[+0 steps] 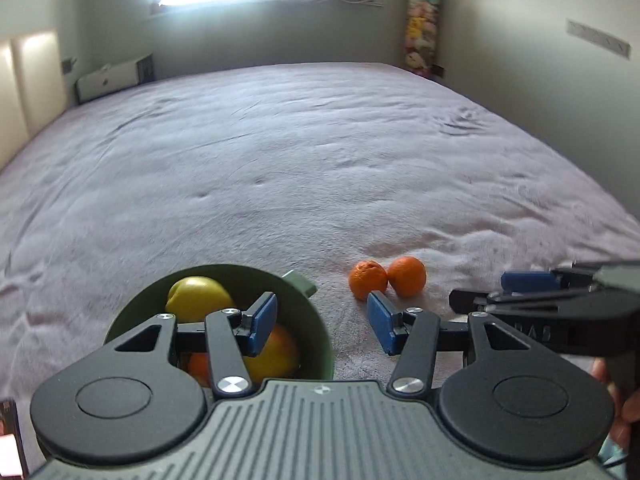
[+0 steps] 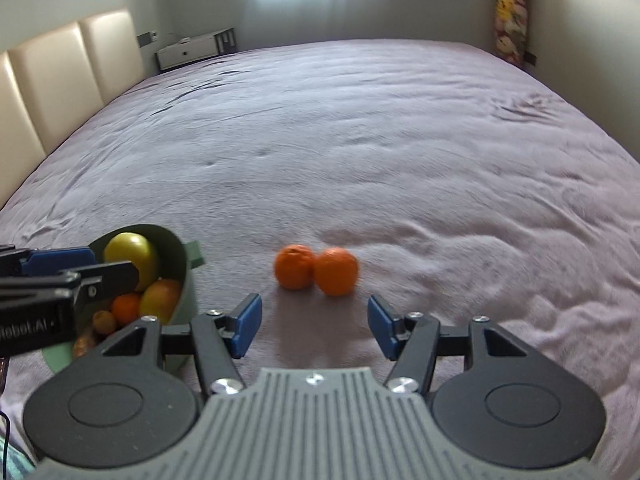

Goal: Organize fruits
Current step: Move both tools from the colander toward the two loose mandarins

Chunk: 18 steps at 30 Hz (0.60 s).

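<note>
A green bowl (image 1: pixel 316 332) with a side handle sits on the bed and holds a yellow apple (image 1: pixel 198 298), an orange-yellow fruit (image 1: pixel 276 354) and smaller orange fruits. Two tangerines (image 1: pixel 368 279) (image 1: pixel 407 276) lie side by side on the blanket right of the bowl. My left gripper (image 1: pixel 322 322) is open and empty, its left finger over the bowl. In the right wrist view, my right gripper (image 2: pixel 314 324) is open and empty, just short of the two tangerines (image 2: pixel 294 266) (image 2: pixel 336 271). The bowl (image 2: pixel 182 258) shows at left, partly hidden by the left gripper.
A wide pinkish-grey blanket (image 2: pixel 360 140) covers the bed. A cream padded headboard (image 2: pixel 60 76) runs along the left. A white bedside unit (image 2: pixel 192 52) and a window stand beyond. A tall patterned column (image 2: pixel 510 12) stands in the far right corner.
</note>
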Each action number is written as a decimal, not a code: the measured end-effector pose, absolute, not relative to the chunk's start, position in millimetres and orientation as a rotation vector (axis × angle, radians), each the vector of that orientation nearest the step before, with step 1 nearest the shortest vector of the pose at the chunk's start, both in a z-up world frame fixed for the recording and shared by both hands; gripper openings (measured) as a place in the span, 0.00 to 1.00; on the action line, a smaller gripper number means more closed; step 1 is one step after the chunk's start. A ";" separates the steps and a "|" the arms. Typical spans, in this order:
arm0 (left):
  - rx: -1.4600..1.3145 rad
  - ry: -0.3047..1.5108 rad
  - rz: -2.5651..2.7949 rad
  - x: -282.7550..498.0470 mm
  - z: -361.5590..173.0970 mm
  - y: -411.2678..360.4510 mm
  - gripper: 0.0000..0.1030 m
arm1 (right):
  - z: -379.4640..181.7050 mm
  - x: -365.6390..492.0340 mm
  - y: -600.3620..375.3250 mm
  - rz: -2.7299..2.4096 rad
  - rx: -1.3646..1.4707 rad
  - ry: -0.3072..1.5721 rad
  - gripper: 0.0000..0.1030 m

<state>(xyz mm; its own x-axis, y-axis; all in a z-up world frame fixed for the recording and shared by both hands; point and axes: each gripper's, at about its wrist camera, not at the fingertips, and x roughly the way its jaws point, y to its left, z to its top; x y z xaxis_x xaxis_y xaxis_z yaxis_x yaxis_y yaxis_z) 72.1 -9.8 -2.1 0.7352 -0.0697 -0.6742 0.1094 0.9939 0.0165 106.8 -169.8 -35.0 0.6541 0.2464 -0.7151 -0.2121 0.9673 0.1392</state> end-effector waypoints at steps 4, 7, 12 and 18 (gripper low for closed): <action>0.147 0.739 -0.110 78.0 -14.5 -24.9 0.60 | -46.2 113.6 -179.7 0.245 0.084 0.838 0.54; 0.193 0.730 -0.134 82.3 -21.0 -33.7 0.60 | -54.0 120.0 -184.1 0.246 0.126 0.851 0.53; 0.216 0.717 -0.172 93.0 -28.6 -43.5 0.60 | -63.8 131.3 -185.4 0.272 0.179 0.833 0.47; 0.222 0.721 -0.199 111.2 -37.9 -48.1 0.58 | -77.1 147.3 -192.1 0.271 0.271 0.843 0.42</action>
